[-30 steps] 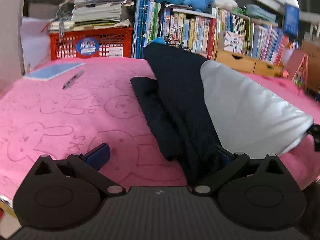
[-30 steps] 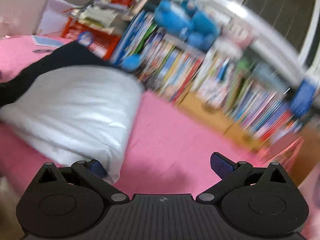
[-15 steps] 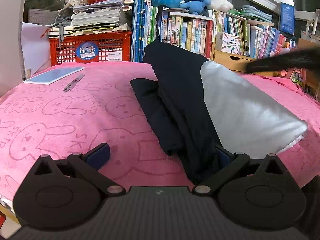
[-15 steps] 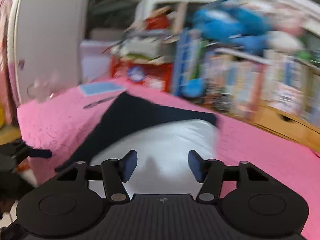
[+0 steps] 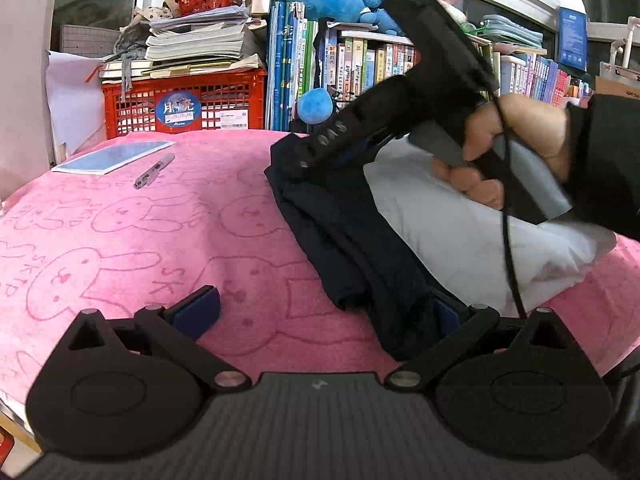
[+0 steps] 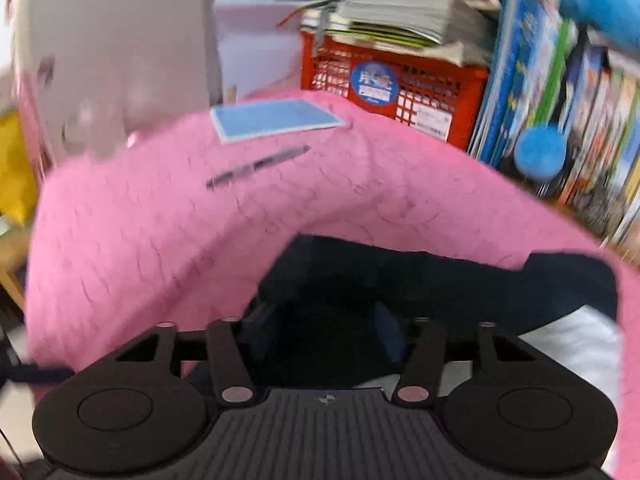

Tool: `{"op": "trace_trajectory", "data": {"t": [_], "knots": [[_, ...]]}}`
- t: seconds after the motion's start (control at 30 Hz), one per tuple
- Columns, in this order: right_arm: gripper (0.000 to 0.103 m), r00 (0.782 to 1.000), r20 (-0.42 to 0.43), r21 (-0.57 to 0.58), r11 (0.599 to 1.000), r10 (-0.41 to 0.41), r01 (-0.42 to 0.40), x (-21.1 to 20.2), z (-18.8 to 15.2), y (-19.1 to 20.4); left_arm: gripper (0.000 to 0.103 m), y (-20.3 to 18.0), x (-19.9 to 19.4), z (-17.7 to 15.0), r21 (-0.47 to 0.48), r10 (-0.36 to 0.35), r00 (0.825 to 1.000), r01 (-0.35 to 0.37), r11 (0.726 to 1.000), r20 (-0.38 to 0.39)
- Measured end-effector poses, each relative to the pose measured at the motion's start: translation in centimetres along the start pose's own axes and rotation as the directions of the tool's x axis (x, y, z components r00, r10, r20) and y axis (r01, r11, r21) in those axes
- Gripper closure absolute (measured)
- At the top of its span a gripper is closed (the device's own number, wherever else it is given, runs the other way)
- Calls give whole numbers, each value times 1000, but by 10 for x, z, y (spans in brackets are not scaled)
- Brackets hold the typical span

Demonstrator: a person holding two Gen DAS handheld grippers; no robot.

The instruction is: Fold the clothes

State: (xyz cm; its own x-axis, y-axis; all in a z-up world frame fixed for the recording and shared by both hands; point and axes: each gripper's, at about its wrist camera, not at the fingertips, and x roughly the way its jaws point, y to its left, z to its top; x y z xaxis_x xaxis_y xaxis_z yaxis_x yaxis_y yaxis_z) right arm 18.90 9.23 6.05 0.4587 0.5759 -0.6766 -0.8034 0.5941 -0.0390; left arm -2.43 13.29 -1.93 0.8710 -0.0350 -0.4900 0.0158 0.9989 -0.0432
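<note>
Two grippers meet a navy-and-white garment (image 5: 360, 236): left gripper (image 5: 324, 312) jaws wide, right gripper (image 6: 326, 340) jaws narrowed around navy cloth.

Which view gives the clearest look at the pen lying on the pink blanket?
The left wrist view: the pen is sharp there, lying on the pink blanket just in front of the blue booklet. In the right wrist view the pen is only a motion-blurred dark streak below the booklet.
</note>
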Motion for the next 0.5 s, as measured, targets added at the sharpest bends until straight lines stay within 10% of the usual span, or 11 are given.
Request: {"op": "trace_trajectory", "data": {"t": [0.07,0.17,0.37,0.5], "knots": [[13,1000,6,-45,999,-4,5,9,4,7,0,0,0,1,0,1,1000,-1,1000,-4],[8,998,5,-154,986,-62,62,12,3,29,0,4,-3,5,-17,-4,999,3,1000,-35],[2,982,189,57,998,28,-39,-74,-22,3,0,25,-17,19,-107,-2,998,-4,994,-58],[0,960,273,292,956,-57,-27,-153,-78,-52,0,29,-23,27,-123,51,998,-56,991,-44]]}}
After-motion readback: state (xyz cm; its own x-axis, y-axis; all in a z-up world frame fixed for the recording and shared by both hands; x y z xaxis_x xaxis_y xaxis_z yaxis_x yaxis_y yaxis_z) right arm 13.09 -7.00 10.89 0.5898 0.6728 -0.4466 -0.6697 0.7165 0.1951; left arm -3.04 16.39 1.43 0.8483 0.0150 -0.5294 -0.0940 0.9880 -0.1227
